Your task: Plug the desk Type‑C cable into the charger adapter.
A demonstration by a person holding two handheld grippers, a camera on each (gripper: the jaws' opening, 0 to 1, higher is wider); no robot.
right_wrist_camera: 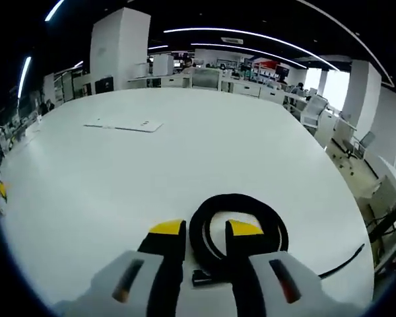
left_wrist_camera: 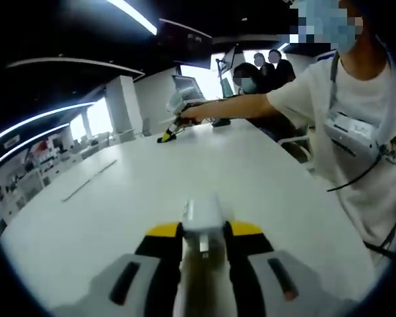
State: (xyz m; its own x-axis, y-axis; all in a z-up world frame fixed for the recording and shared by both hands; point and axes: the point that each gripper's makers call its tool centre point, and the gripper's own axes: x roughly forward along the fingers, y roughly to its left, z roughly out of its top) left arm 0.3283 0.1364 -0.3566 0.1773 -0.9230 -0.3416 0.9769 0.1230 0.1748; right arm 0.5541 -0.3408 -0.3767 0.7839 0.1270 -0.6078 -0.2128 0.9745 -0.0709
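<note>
A white charger adapter [left_wrist_camera: 202, 214] is clamped between the yellow-tipped jaws of my left gripper [left_wrist_camera: 204, 231], held above the white table [left_wrist_camera: 119, 218]. In the right gripper view, a black Type-C cable [right_wrist_camera: 241, 228] lies coiled on the table, its plug [right_wrist_camera: 204, 277] close to the jaws. My right gripper [right_wrist_camera: 205, 232] has its jaws narrowed around the coil's left side. Seen from the left gripper view, the right gripper [left_wrist_camera: 173, 129] is low on the far part of the table, held by a person's outstretched hand.
A person in a white T-shirt [left_wrist_camera: 363, 132] stands at the table's right edge, with other people [left_wrist_camera: 264, 66] seated behind. A flat white strip [right_wrist_camera: 124, 125] lies on the far table. The cable's loose end [right_wrist_camera: 343, 263] trails right towards the table edge. Office chairs [right_wrist_camera: 346, 135] stand beyond.
</note>
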